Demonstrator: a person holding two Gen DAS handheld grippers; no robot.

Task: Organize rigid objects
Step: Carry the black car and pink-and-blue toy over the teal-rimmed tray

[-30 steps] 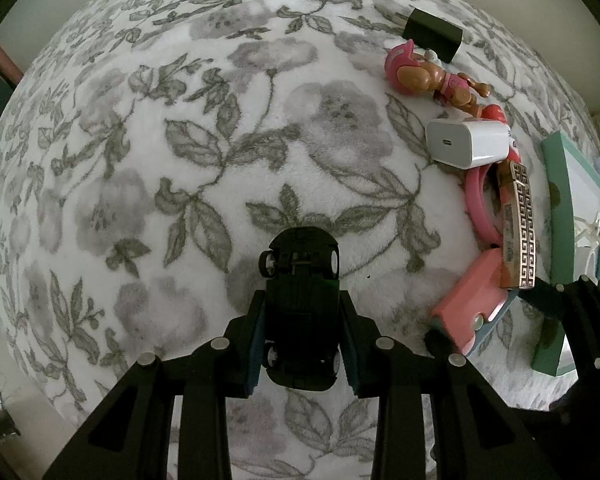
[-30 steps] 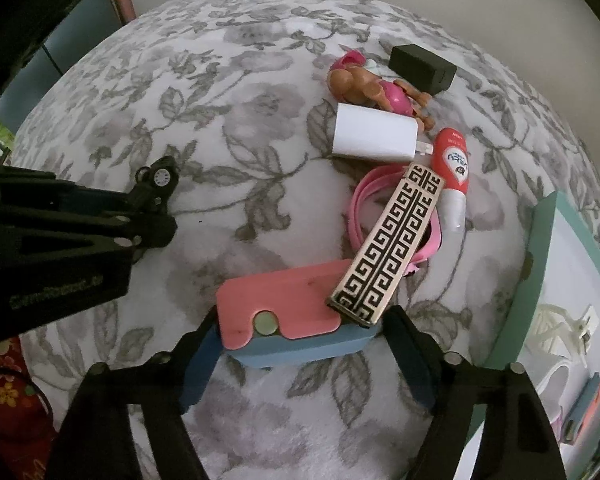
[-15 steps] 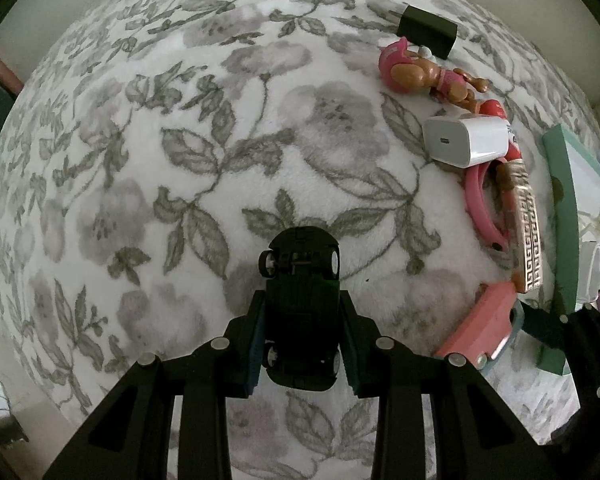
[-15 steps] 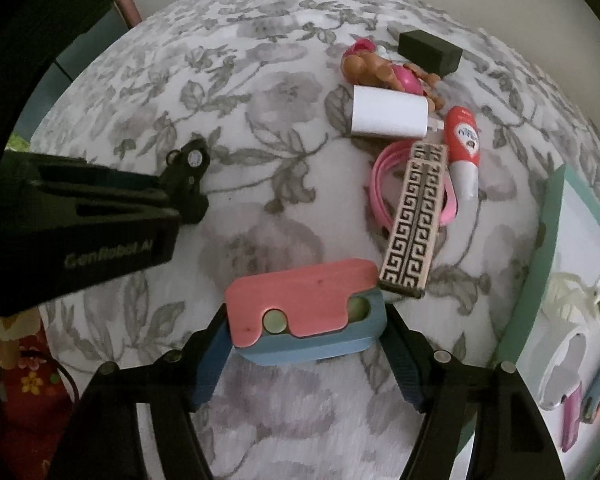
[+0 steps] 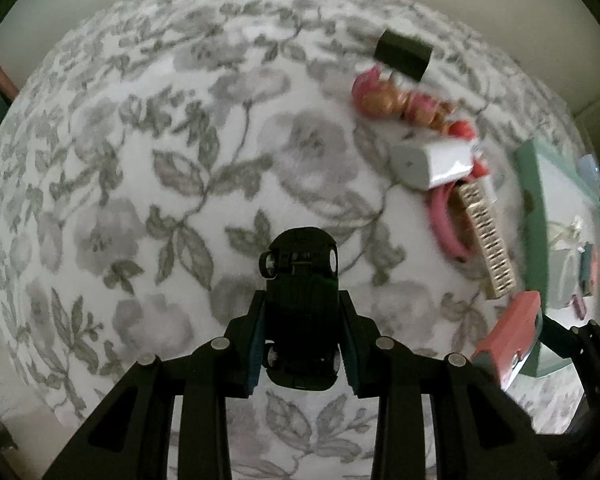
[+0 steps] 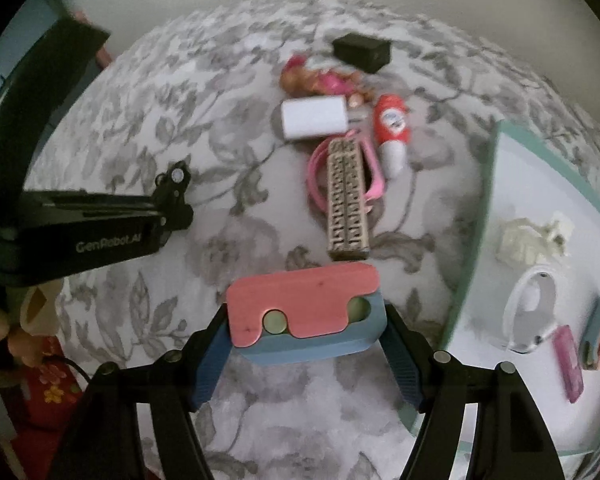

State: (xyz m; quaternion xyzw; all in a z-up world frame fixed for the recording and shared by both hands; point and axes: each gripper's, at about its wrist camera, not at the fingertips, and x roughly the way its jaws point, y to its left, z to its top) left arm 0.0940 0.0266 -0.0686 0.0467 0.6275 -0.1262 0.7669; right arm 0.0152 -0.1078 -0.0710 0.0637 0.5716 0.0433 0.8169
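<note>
My left gripper [image 5: 302, 344] is shut on a black toy car [image 5: 300, 300], held upside down above the floral cloth. My right gripper [image 6: 306, 344] is shut on a pink and blue wooden block [image 6: 304, 312], lifted above the cloth just left of a green-rimmed white tray [image 6: 476, 216]. In the left wrist view the block [image 5: 508, 340] and tray [image 5: 532, 184] are at the right edge. In the right wrist view the left gripper [image 6: 172, 196] shows at the left.
On the cloth lie a patterned gold bar [image 6: 348, 208] on a pink ring [image 6: 320, 168], a white charger [image 6: 314, 122], a red and white tube [image 6: 392, 128], a doll [image 6: 320, 80] and a black box [image 6: 362, 52]. The tray holds several small items.
My right gripper has lifted the pink and blue block away from the patterned bar and moved back and right toward the tray. The left gripper keeps the car and has risen slightly.
</note>
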